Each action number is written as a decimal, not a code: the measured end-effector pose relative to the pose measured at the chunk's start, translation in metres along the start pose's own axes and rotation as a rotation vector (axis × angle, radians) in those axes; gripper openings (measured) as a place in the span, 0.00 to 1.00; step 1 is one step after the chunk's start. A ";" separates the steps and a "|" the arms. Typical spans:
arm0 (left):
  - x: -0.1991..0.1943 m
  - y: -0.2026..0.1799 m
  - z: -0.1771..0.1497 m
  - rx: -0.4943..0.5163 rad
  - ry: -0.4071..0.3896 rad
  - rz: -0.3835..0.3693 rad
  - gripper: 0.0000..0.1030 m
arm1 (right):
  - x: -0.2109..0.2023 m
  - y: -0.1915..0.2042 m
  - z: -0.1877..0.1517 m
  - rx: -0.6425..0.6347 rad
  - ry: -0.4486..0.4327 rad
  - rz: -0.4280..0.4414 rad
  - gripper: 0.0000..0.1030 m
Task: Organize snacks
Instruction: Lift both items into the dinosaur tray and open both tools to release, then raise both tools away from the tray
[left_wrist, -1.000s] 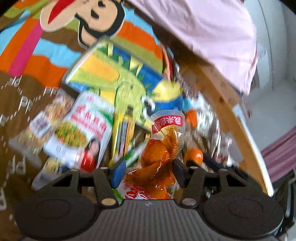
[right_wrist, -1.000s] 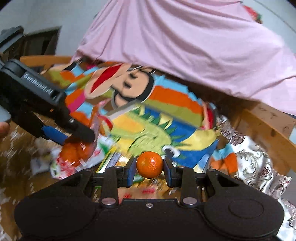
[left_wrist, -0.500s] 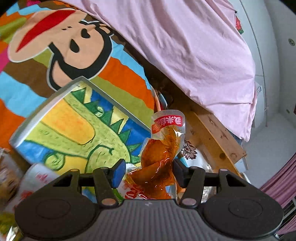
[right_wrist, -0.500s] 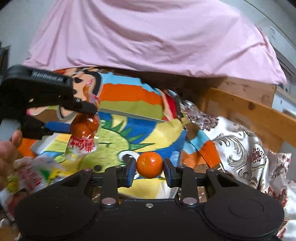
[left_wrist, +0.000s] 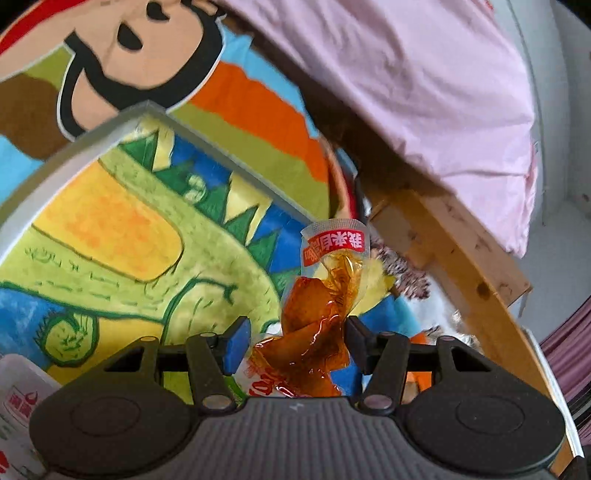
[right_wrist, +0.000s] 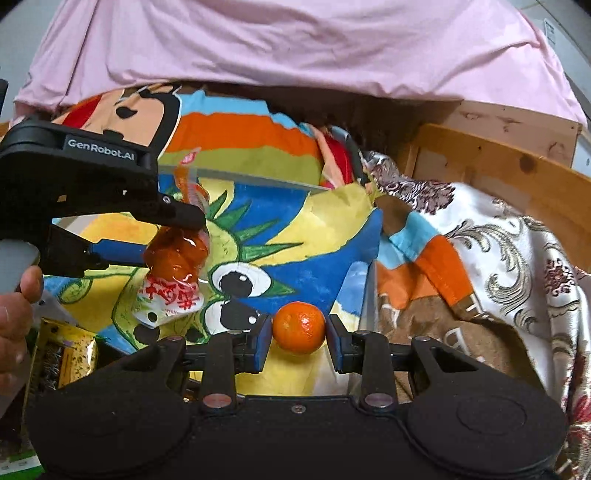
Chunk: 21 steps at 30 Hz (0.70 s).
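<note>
My left gripper is shut on a clear snack packet of orange-brown meat with a red label. It holds the packet above a flat box with a green dinosaur picture. The right wrist view shows that gripper and the packet over the same box. My right gripper is shut on a small mandarin orange, above the box's near right corner.
A striped monkey-print blanket lies under the box. A pink sheet hangs behind. A wooden bed frame and patterned white cloth are at right. A yellow snack pack lies at lower left, another packet too.
Both grippers moved away from the snack pile on the left and over the dinosaur box, each still holding its item. The loose snack packets have slid out of the left wrist view.
</note>
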<state>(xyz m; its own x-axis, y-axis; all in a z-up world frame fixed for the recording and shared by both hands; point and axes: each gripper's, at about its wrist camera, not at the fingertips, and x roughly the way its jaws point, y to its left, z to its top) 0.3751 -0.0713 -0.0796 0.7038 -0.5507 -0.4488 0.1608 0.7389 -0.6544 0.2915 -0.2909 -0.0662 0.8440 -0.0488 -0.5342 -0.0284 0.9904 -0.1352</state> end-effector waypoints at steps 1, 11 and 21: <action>0.003 0.001 0.000 -0.003 0.010 0.007 0.58 | 0.002 0.002 -0.001 -0.006 0.005 0.001 0.34; 0.015 0.002 -0.004 0.053 0.099 0.139 0.61 | 0.008 0.006 -0.006 -0.035 0.045 -0.003 0.35; -0.003 -0.013 -0.004 0.095 0.094 0.202 0.85 | -0.017 -0.004 0.002 0.024 -0.009 0.001 0.80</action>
<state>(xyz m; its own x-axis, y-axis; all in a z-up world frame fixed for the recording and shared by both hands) 0.3680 -0.0804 -0.0722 0.6616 -0.4181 -0.6225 0.0908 0.8687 -0.4870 0.2783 -0.2940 -0.0545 0.8488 -0.0471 -0.5265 -0.0159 0.9933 -0.1145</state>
